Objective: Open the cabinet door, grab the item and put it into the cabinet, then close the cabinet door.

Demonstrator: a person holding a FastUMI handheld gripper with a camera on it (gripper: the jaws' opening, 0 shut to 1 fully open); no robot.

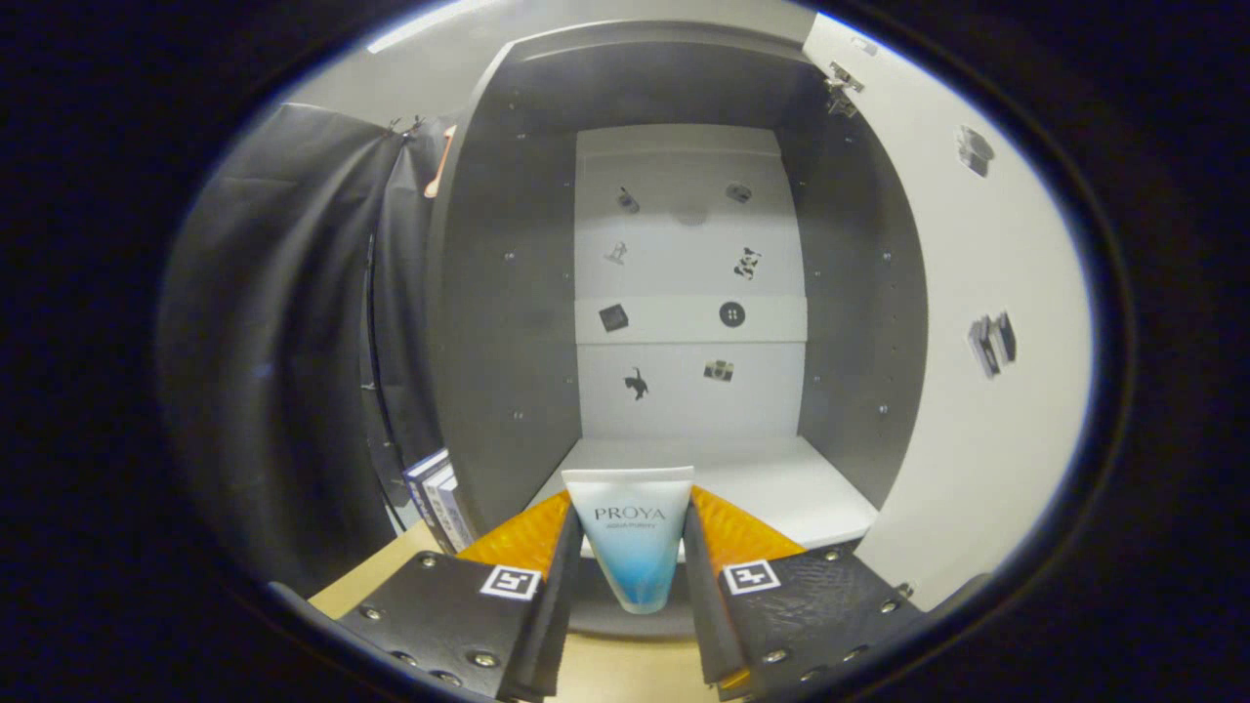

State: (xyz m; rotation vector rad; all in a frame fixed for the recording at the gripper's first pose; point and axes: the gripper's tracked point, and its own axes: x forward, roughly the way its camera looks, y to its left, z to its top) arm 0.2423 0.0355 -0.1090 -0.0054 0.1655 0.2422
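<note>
Gripper view: a tube is clamped between both fingers of the gripper, held before the open cabinet, near its bottom shelf's front edge.

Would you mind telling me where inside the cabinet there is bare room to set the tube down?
The cabinet's white bottom shelf lies bare just beyond the tube held in the tool, bordered by the grey side walls and the stickered back panel. The open door stands aside at right. It is tighter outside, left, where books lean by the cabinet wall.
</note>
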